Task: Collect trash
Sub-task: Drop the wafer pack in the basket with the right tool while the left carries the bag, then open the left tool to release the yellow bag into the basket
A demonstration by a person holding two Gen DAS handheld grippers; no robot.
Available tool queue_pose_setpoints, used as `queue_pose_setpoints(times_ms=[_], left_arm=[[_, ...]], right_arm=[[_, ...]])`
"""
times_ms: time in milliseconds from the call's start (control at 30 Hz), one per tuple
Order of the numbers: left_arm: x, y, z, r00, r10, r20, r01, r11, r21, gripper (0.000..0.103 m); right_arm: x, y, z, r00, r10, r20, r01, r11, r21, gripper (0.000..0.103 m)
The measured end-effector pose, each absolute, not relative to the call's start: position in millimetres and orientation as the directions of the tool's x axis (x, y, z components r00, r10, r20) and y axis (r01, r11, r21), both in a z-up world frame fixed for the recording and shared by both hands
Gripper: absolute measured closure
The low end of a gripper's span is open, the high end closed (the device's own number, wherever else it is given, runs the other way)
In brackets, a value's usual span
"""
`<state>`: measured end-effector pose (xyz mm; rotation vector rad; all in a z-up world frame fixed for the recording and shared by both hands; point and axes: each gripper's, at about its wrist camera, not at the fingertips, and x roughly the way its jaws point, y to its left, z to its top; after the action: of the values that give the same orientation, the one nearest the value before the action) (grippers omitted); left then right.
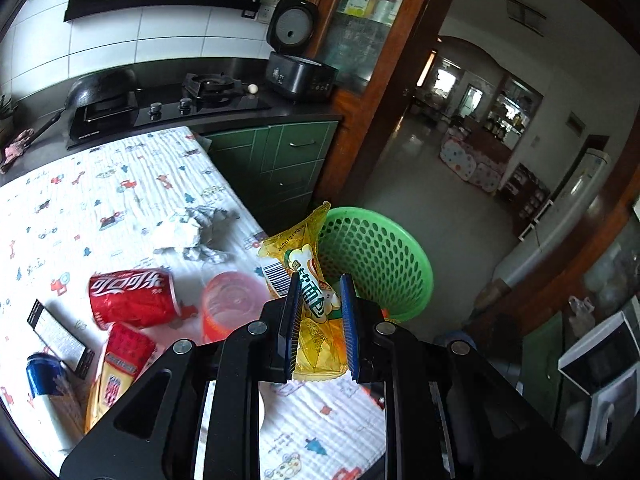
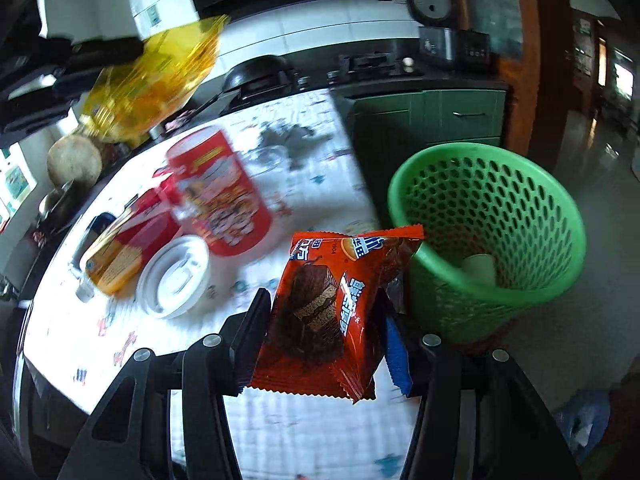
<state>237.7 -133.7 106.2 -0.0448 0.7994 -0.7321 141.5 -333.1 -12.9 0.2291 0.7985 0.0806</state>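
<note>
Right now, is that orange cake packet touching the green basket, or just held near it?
Cannot tell. In the right wrist view the orange cake packet, clamped in the right gripper, overlaps the green basket rim, so no gap or contact shows plainly.

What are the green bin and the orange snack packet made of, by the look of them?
Green bin: probably moulded plastic, slightly glossy, its wall full of punched holes. Orange snack packet: seemingly thin printed plastic film, shiny, with zigzag-cut sealed ends and creases.
</note>
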Motion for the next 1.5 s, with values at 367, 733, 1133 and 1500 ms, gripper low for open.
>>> queue_pose_setpoints(times_ms=[367, 733, 1133, 1500], left_arm=[[263.9, -207.3, 93.9, 0.407, -0.607, -0.683, 0.613, 0.736, -0.288, 0.085], [290.9, -273.7, 62.0, 0.340, -0.568, -0.749, 0.624, 0.733, -0.272, 0.085], [306.3, -320.8, 31.4, 0.291, -0.532, -0.795, 0.630, 0.732, -0.259, 0.083], [311.9, -333.9, 18.8, 0.286, -0.530, -0.798, 0.623, 0.736, -0.266, 0.063]], right_arm=[[179.5, -460.0, -29.7, 0.669, 0.013, -0.743, 0.237, 0.944, 0.230, 0.052], [200.9, -506.7, -49.5, 0.677, -0.006, -0.736, 0.269, 0.933, 0.240, 0.033], [168.9, -511.4, -41.9, 0.712, -0.044, -0.701, 0.281, 0.933, 0.227, 0.022], [141.5, -499.3, -30.1, 0.739, -0.036, -0.672, 0.256, 0.939, 0.231, 0.018]])
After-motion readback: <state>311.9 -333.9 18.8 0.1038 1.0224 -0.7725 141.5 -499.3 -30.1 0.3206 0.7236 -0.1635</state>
